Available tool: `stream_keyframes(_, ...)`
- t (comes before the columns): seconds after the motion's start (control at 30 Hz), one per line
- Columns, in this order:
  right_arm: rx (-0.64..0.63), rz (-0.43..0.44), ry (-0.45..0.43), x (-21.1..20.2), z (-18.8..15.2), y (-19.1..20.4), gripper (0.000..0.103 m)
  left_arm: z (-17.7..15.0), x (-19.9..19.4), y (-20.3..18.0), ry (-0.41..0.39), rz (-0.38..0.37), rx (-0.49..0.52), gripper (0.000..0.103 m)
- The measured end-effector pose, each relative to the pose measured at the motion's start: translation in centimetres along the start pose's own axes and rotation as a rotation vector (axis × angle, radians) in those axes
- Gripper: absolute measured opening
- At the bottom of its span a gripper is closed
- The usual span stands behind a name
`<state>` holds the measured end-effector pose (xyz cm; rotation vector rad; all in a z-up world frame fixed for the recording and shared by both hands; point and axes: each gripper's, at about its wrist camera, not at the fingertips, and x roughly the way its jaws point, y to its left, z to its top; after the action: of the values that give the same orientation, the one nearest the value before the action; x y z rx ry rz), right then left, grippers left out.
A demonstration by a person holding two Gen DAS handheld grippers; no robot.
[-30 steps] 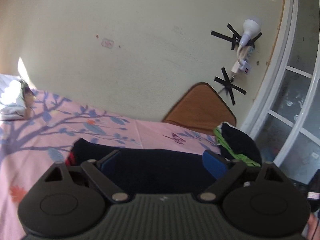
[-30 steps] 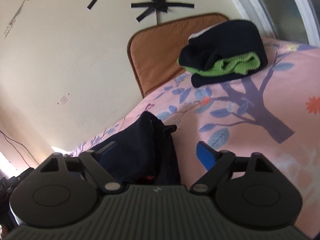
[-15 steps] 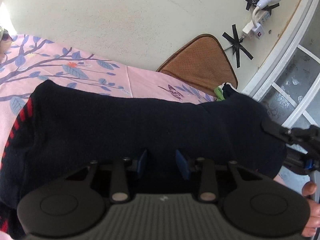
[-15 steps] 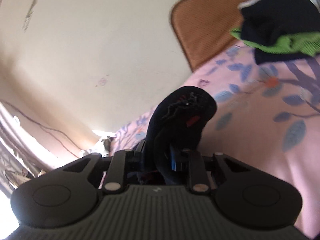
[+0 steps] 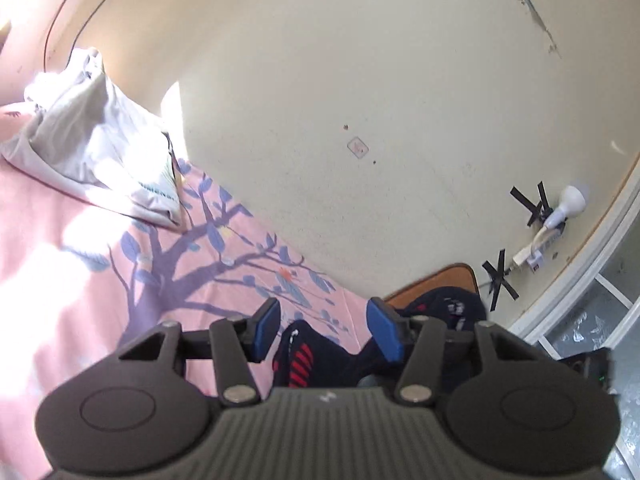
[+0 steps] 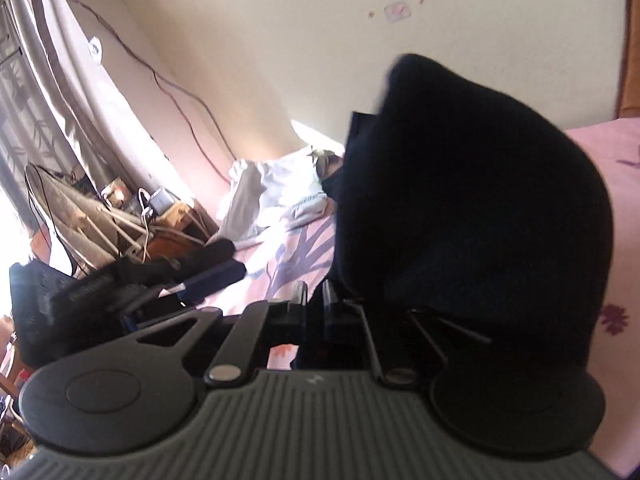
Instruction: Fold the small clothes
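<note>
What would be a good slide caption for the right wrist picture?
Right gripper, jaws shut on a dark garment, holds it above the pink floral bedsheet.

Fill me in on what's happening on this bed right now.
A person with a gripper in each hand is folding a dark sock on a pink floral bedsheet. The right gripper has just closed on the dark sock and holds it up off the bed. The left gripper has its jaws apart, having just been opening, with the sock's red-striped end lying between them unpinched. A white cloth lies near the wall.
</note>
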<state>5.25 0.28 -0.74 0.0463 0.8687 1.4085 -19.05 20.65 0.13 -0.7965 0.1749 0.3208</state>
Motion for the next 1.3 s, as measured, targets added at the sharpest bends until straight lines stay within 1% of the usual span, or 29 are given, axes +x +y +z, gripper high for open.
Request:
stream_keyframes(0.03, -0.006, 0.003, 0.035, 1.3, -0.5, 0.2, 0.010, 0.2, 0.0, 0.0, -0.003, -0.005, -0.003, 0.050)
stream_keyframes(0.1, -0.042, -0.030, 0.092, 3.6, -1.7, 0.5, 0.009, 0.5, 0.6, -0.4, 0.012, -0.034, -0.001, 0.050)
stream_keyframes(0.17, -0.083, -0.025, 0.075, 4.0, -2.5, 0.6, 0.009, 0.7, 1.3, -1.8, 0.029, -0.077, 0.045, 0.053)
stream_keyframes(0.2, -0.085, -0.026, 0.074, 3.6, -2.5, 0.7, 0.009, 0.5, 1.8, -3.0, 0.036, -0.094, 0.085, 0.062)
stream_keyframes(0.23, -0.080, -0.022, 0.075, 3.4, -2.5, 0.6, 0.008, 0.3, 2.4, -4.1, 0.042, -0.110, 0.127, 0.074)
stream_keyframes(0.27, -0.085, -0.019, 0.073, 3.3, -2.5, 0.4, 0.008, 0.1, 3.1, -5.2, 0.049, -0.129, 0.168, 0.077)
stream_keyframes(0.3, -0.093, -0.017, 0.071, 3.2, -2.5, 0.4, 0.008, -0.1, 4.0, -6.2, 0.064, -0.151, 0.204, 0.078)
stream_keyframes(0.37, -0.100, -0.024, 0.063, 3.3, -2.6, 0.4, 0.008, -0.4, 6.4, -7.4, 0.119, -0.167, 0.246, 0.073)
stream_keyframes(0.4, -0.102, -0.028, 0.057, 3.5, -2.5, 0.5, 0.008, -0.7, 7.8, -7.8, 0.151, -0.149, 0.264, 0.065)
stream_keyframes(0.43, -0.111, -0.032, 0.047, 3.5, -2.6, 0.5, 0.008, -1.0, 9.2, -8.1, 0.176, -0.096, 0.301, 0.056)
stream_keyframes(0.47, -0.124, -0.039, 0.037, 3.3, -2.9, 1.0, 0.009, -1.5, 10.5, -8.2, 0.197, -0.010, 0.351, 0.050)
stream_keyframes(0.5, -0.137, -0.045, 0.027, 2.7, -3.0, 1.2, 0.014, -1.8, 11.5, -7.9, 0.213, 0.040, 0.365, 0.050)
stream_keyframes(0.53, -0.151, -0.039, 0.020, 1.6, -3.4, 1.4, 0.018, -1.8, 12.2, -7.3, 0.225, 0.053, 0.346, 0.050)
stream_keyframes(0.6, -0.183, -0.012, -0.013, -1.4, -4.0, 1.8, 0.024, -1.3, 12.4, -5.4, 0.248, 0.044, 0.271, 0.053)
stream_keyframes(0.63, -0.212, 0.005, -0.048, -3.5, -4.3, 1.8, 0.027, -1.2, 12.3, -5.1, 0.247, 0.042, 0.256, 0.055)
stream_keyframes(0.7, -0.244, 0.010, -0.131, -7.2, -4.4, 1.5, 0.028, -1.2, 12.2, -4.9, 0.241, 0.049, 0.260, 0.060)
stream_keyframes(0.73, -0.250, -0.014, -0.185, -9.2, -4.0, 1.1, 0.028, -1.3, 12.2, -4.9, 0.238, 0.054, 0.267, 0.062)
stream_keyframes(0.8, -0.243, -0.101, -0.270, -11.4, -2.6, 0.0, 0.029, -1.3, 12.6, -4.9, 0.236, 0.062, 0.265, 0.064)
stream_keyframes(0.87, -0.200, -0.174, -0.317, -12.2, -0.6, -1.6, 0.030, -1.2, 12.8, -4.8, 0.240, 0.061, 0.252, 0.065)
stream_keyframes(0.93, -0.141, -0.195, -0.300, -11.4, 1.2, -3.9, 0.030, -1.0, 13.0, -4.8, 0.241, 0.068, 0.251, 0.066)
stream_keyframes(0.97, -0.105, -0.200, -0.243, -10.0, 2.3, -5.3, 0.031, -1.0, 13.2, -4.9, 0.236, 0.108, 0.269, 0.063)
stream_keyframes(1.0, -0.080, -0.190, -0.179, -7.9, 2.8, -6.3, 0.031, -1.1, 13.6, -4.9, 0.236, 0.168, 0.305, 0.061)
stream_keyframes(1.03, -0.086, -0.178, -0.135, -6.0, 3.2, -6.8, 0.031, -1.2, 14.0, -4.7, 0.237, 0.213, 0.330, 0.057)
stream_keyframes(1.07, -0.108, -0.159, -0.099, -3.6, 3.5, -6.5, 0.031, -1.2, 14.3, -4.1, 0.242, 0.245, 0.331, 0.056)
stream_keyframes(1.1, -0.130, -0.159, -0.071, -2.1, 3.8, -5.9, 0.031, -1.0, 14.6, -3.2, 0.251, 0.258, 0.308, 0.057)
stream_keyframes(1.17, -0.253, -0.235, -0.036, 0.5, 3.9, -3.6, 0.031, -0.4, 14.5, -1.4, 0.260, 0.240, 0.223, 0.060)
stream_keyframes(1.2, -0.307, -0.273, -0.029, 1.6, 3.7, -2.8, 0.031, -0.3, 14.5, -0.8, 0.261, 0.236, 0.197, 0.064)
stream_keyframes(1.23, -0.328, -0.296, -0.032, 2.1, 3.5, -2.5, 0.031, -0.3, 14.5, -0.3, 0.257, 0.234, 0.182, 0.068)
stream_keyframes(1.3, -0.304, -0.297, -0.036, 2.7, 3.0, -3.3, 0.031, -0.5, 14.5, -0.1, 0.245, 0.239, 0.178, 0.072)
